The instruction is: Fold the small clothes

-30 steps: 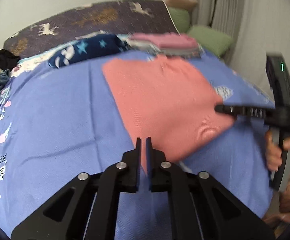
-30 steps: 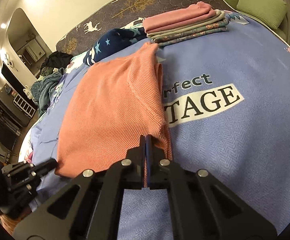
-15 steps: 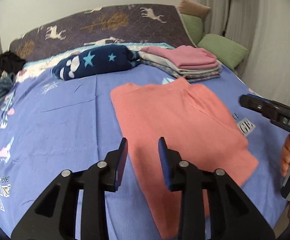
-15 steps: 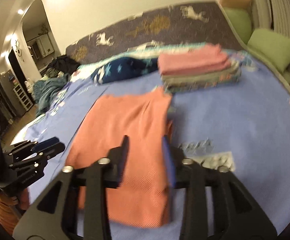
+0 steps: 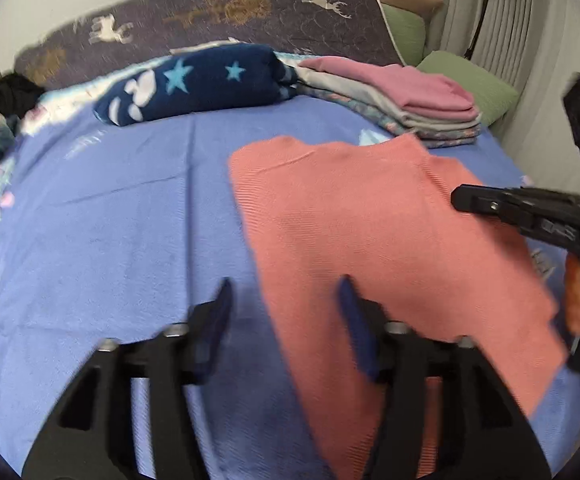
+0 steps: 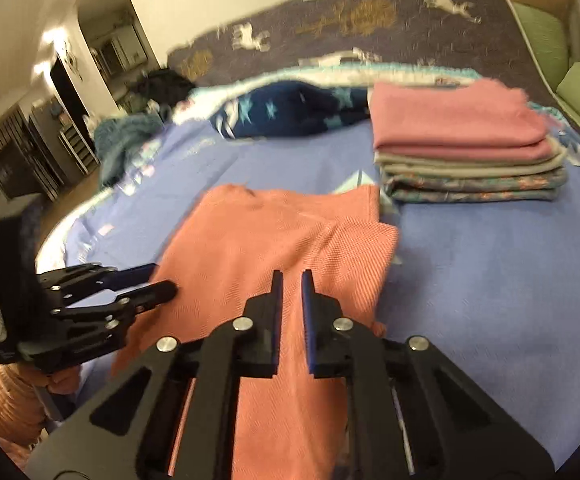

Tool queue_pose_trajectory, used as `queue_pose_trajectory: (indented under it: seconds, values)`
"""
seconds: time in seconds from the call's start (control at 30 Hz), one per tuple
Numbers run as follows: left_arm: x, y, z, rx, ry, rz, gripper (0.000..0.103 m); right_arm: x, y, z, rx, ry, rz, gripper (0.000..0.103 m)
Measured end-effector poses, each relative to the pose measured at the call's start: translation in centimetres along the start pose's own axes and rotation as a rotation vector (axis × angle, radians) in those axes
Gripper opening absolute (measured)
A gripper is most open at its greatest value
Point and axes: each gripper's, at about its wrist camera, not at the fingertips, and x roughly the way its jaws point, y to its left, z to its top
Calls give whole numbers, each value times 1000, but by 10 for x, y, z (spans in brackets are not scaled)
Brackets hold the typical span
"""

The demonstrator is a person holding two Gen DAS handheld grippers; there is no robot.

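- A salmon-pink top [image 5: 373, 240] lies flat, partly folded, on a bed covered by a blue bedspread [image 5: 110, 240].
- Beyond the top, nearly touching its far corner, sits a stack of folded clothes [image 6: 465, 152] with a pink piece uppermost.
- Beside that stack, further from the top, lies a rolled navy blanket [image 5: 194, 84] with stars.
- The left tongs [image 5: 286, 292] have just been opening; their fingers stand well apart, over the near left edge of the top. No cloth is pinched between them.
- The right tongs [image 6: 291, 280] have just been closing; their fingers are almost together with a narrow gap, above the middle of the top. Nothing is gripped between them.
- Green cushions [image 5: 469, 84] rest past the stack, at the bed's far corner.
- A patterned cover with deer [image 6: 369, 16] runs along the bed behind the blanket.
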Motion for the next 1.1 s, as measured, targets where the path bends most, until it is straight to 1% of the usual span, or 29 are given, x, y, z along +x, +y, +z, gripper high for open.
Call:
queue_pose_trajectory:
  seconds: [0.03,0.07,0.1,0.13,0.2,0.23,0.27,0.3,0.37,0.4,0.47,0.53,0.6,0.67,0.73,0.8,0.9,1.1]
  values:
    - [2,2,-2,-10,-2,-6,69,13,-4,2,2,25,-49,10]
    - [2,4,-1,-19,1,-16,69,24,-9,2,6,47,-89,7]
    - [2,8,-1,-38,6,-40,69,36,-18,-1,20,68,-95,7]
    - [3,11,0,-50,9,-55,69,38,-21,-2,33,57,-79,7]
    - [0,18,0,-82,6,-97,67,32,-22,-2,35,41,-74,8]
    - [-1,20,1,-91,6,-110,65,26,-19,-2,27,31,-77,10]
    - [-5,22,1,-100,6,-127,63,19,-18,-2,24,22,-74,16]
    - [-10,23,1,-104,4,-143,62,12,-19,-2,27,13,-70,29]
    - [-19,24,0,-86,2,-171,62,-8,-25,-6,46,0,-72,44]
    - [-21,23,-1,-77,10,-185,62,-15,-29,-8,59,1,-73,44]
    - [-22,20,-4,-41,25,-187,62,-28,-39,-16,88,33,-42,44]
    - [-19,16,-7,-7,38,-167,63,-32,-47,-29,123,90,18,47]
    - [-14,17,-8,-26,47,-175,65,-29,-51,-41,147,142,70,50]
    - [-10,19,-6,-55,61,-199,65,-24,-52,-46,161,162,96,52]
    - [-5,21,-5,-71,74,-215,66,-17,-54,-47,183,169,128,58]
    - [-3,22,-5,-75,80,-226,68,-13,-54,-46,189,170,155,61]
    - [0,24,-4,-80,85,-246,70,-6,-49,-40,161,182,172,64]
    - [5,23,-3,-68,77,-256,74,5,-44,-32,144,190,199,65]
